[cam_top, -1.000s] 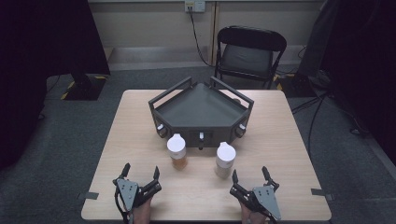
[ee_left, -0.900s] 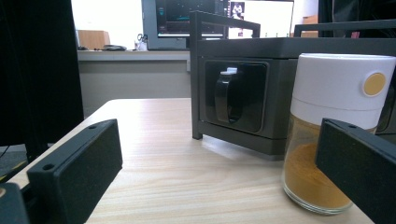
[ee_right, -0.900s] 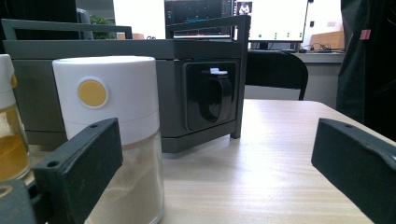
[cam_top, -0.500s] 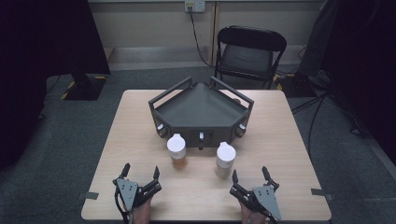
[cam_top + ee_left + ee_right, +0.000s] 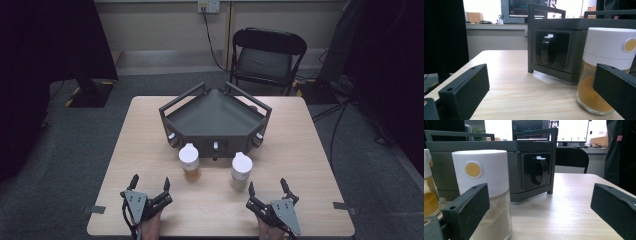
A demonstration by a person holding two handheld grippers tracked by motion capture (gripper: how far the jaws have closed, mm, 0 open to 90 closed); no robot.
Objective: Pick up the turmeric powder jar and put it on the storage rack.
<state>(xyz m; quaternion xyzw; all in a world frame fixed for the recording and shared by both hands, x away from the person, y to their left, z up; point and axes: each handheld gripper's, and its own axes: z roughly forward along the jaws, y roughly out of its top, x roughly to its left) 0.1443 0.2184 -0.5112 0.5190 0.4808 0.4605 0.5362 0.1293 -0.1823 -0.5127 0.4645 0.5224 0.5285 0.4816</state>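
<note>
Both claws resting at near bench edge, jaws gaping wide, gripping nothing: left claw (image 5: 149, 186), right claw (image 5: 267, 191). Orange-powder jar (image 5: 189, 161) and pale-powder jar (image 5: 240, 170) standing just ahead, before grey tray (image 5: 215, 131). Advising level, centred approach on glass below caps.

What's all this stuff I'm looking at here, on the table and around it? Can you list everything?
Orange-powder jar: one, clear glass with white lid, table middle, nearer the left gripper.
Pale-powder jar: one, clear glass with white lid, beside the first, nearer the right gripper.
Tray: one, dark grey, three-cornered with handles, behind the jars.
Table: one, light wood.
Folding chair: one, black, beyond the table.
Wall outlet: one, white, cable hanging down.
Left gripper: one, black jaws open, near table edge.
Right gripper: one, black jaws open, near table edge.
</note>
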